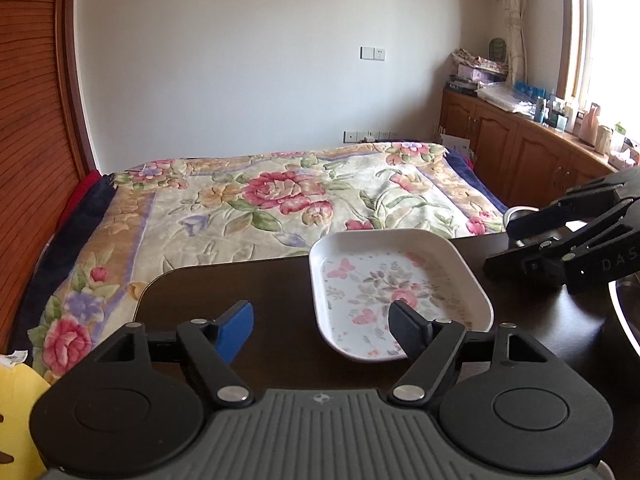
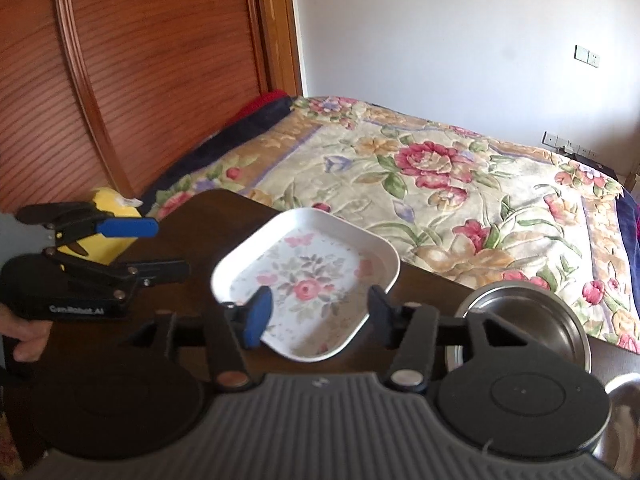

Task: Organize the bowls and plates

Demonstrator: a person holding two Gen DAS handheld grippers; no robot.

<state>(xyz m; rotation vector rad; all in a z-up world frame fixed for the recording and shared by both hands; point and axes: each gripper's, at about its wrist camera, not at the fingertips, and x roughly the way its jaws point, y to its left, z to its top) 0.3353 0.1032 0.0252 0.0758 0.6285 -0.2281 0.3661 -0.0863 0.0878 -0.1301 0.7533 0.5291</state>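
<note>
A white rounded-rectangular plate [image 1: 384,284] [image 2: 308,284] with a flower and butterfly print lies flat on the dark table [image 1: 240,280] [image 2: 208,220]. My left gripper [image 1: 322,320] [image 2: 156,248] is open, just left of the plate, its black fingertip [image 1: 404,320] over the plate's near rim, nothing held. My right gripper [image 2: 318,312] [image 1: 508,246] is open above the plate's near corner, its pads clear of it. A steel bowl [image 2: 520,312] stands to the right of the plate, partly hidden by my right gripper.
A second steel dish [image 2: 624,412] [image 1: 624,308] sits at the near right edge. A yellow object [image 2: 108,204] [image 1: 16,400] lies off the table's left end. Beyond the table is a bed [image 1: 260,200] with a floral blanket. A hand [image 2: 24,340] holds the left gripper.
</note>
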